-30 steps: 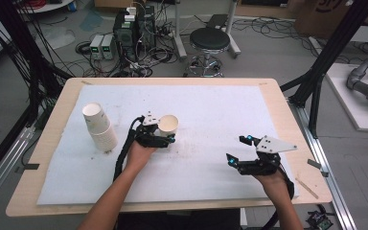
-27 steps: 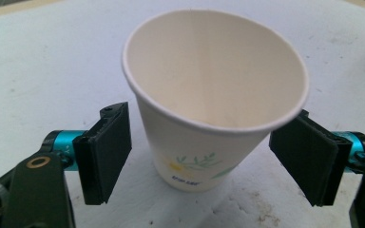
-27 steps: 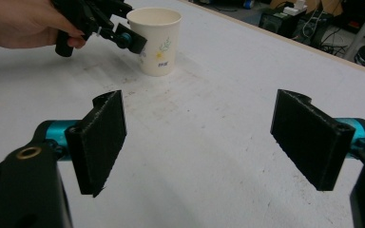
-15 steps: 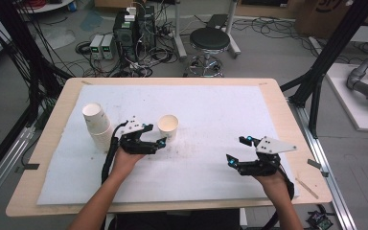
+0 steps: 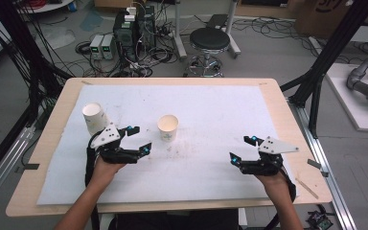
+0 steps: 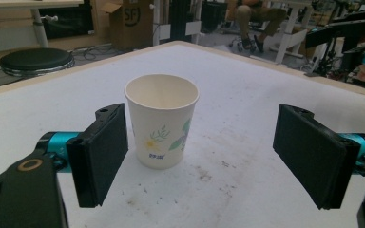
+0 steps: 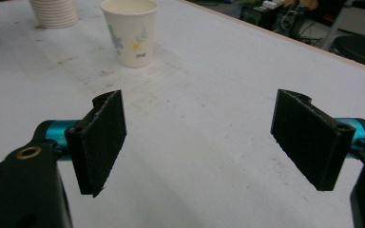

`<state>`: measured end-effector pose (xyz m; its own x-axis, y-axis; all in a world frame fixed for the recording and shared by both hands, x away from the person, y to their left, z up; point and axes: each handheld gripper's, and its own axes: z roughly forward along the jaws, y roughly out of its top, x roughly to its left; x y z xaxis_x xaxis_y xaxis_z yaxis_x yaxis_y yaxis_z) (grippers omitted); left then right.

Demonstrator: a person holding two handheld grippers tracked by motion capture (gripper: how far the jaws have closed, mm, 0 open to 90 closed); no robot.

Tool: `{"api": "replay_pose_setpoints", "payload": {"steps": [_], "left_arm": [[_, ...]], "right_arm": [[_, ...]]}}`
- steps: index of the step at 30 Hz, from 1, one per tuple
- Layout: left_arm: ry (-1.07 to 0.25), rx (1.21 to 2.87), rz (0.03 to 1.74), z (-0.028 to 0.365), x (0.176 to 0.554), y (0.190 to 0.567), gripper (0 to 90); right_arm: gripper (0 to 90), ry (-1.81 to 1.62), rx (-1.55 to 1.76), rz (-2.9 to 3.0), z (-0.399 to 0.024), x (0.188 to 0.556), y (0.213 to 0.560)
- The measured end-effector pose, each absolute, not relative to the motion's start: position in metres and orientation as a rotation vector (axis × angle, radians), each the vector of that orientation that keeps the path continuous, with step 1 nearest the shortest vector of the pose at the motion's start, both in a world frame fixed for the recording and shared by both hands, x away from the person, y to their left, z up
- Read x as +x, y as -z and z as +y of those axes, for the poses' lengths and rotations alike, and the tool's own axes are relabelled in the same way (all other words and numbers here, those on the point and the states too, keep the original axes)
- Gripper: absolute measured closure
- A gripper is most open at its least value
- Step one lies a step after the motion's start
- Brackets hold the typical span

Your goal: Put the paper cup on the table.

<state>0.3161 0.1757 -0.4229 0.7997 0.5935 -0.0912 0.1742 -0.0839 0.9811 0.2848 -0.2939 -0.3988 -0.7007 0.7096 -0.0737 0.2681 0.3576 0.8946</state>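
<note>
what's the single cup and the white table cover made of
Cup: looks like matte paper, with a rolled rim, a thin wall and a printed flower pattern. Table cover: probably a thin white sheet, paper or plastic, flat, dull and scuffed with grey marks; its wooden border shows.

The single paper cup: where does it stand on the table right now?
In the high view the single paper cup stands upright left of centre, between the cup stack and open left gripper.

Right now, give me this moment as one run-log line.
left gripper: open, jaws just been opening, backed off paper cup | cup: upright, free | right gripper: open, empty | cup stack: far left
</note>
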Motion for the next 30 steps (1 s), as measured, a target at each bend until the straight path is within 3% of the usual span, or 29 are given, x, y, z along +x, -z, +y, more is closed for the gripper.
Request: {"api": "replay_pose_setpoints", "payload": {"steps": [30], "left_arm": [[-0.418, 1.608, 0.583, 0.188, 0.294, 0.425, 19.5]], "right_arm": [[19.4, -1.289, 0.84, 2.117, -0.297, 0.276, 0.394]]}}
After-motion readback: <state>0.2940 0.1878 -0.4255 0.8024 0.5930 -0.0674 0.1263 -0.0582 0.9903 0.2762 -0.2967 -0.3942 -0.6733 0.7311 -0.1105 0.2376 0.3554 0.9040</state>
